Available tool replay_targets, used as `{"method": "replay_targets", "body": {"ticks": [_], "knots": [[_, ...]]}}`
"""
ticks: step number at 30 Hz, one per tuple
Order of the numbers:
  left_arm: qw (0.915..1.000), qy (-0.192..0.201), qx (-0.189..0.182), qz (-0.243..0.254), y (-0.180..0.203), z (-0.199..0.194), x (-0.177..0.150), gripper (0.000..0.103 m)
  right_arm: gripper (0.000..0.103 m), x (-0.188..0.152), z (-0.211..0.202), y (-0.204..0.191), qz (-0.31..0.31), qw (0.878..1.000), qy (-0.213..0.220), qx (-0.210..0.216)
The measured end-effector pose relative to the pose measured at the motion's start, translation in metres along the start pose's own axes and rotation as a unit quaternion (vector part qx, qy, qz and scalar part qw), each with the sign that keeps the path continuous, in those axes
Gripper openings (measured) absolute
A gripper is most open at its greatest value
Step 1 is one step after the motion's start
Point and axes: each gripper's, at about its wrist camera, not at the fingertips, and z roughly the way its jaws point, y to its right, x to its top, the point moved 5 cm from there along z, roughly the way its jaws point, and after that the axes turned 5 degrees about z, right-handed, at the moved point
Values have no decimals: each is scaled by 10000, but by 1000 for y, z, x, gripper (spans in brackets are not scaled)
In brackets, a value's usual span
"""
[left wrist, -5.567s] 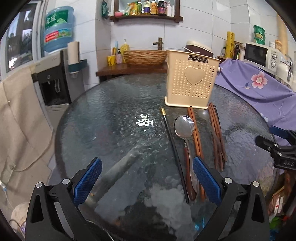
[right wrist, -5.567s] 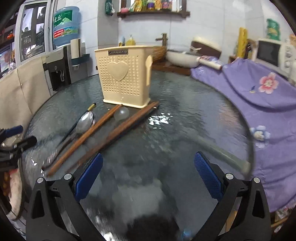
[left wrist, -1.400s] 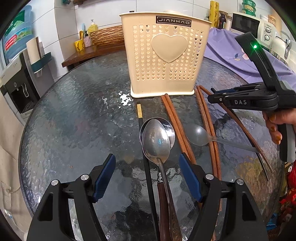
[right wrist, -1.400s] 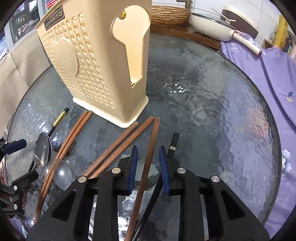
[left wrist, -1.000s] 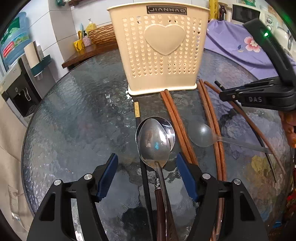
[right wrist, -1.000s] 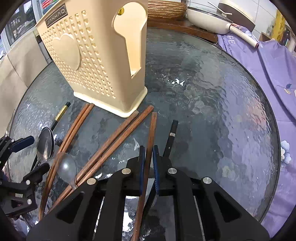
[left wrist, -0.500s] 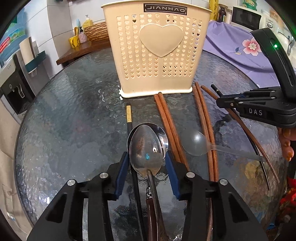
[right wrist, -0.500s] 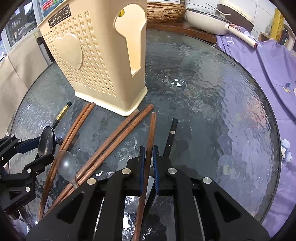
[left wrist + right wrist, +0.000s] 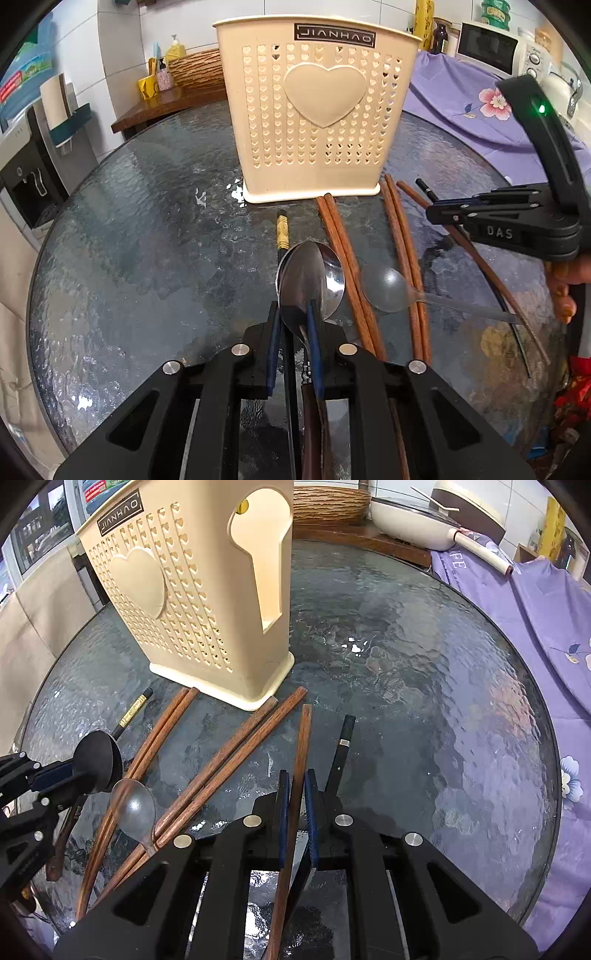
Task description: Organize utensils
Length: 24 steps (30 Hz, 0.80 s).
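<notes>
Left gripper (image 9: 295, 325), in its own wrist view, has just been closing and its blue pads now pinch the neck of the steel spoon (image 9: 303, 280), bowl pointing ahead toward the far edge of the glass table (image 9: 129, 240). That spoon lies over a second, brown-handled spoon (image 9: 334, 280) and beside a black chopstick with a gold band (image 9: 282, 232), all running lengthwise away from the gripper toward the cream utensil holder (image 9: 317, 110), which stands upright straight ahead with its open top above. A clear spoon (image 9: 388, 291) lies crosswise over the wooden chopsticks (image 9: 340, 240) to the right. From the right wrist view, the right gripper (image 9: 295, 805) is clamped on a single wooden chopstick (image 9: 303, 746) whose free end points at the table's far edge, just right of the holder's near corner; the holder (image 9: 192, 590) sits ahead and to the left. Both held pieces lie along their grippers, so each likely must be tipped upright before going in. The left hand seems nearer the holder's front.
</notes>
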Motion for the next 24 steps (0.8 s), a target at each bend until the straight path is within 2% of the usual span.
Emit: {"method": "replay_targets", "body": {"ticks": [10, 13, 17, 21, 23, 24], "knots": [[9999, 109, 11, -18, 1, 0, 1, 13, 9, -1, 0, 1, -7, 10000, 8, 2], [9998, 193, 22, -66, -2, -5, 3, 4, 9, -1, 0, 0, -12, 10000, 13, 24], [9996, 270, 7, 4, -2, -10, 6, 0, 9, -1, 0, 0, -19, 10000, 9, 31], [9994, 333, -94, -57, -2, -13, 7, 1, 9, -1, 0, 0, 1, 10000, 20, 49], [9991, 395, -115, -47, 0, -16, 7, 11, 9, 0, 0, 0, 0, 10000, 27, 43], [9990, 425, -102, -17, 1, -17, 7, 31, 9, -1, 0, 0, -13, 10000, 19, 36]]}}
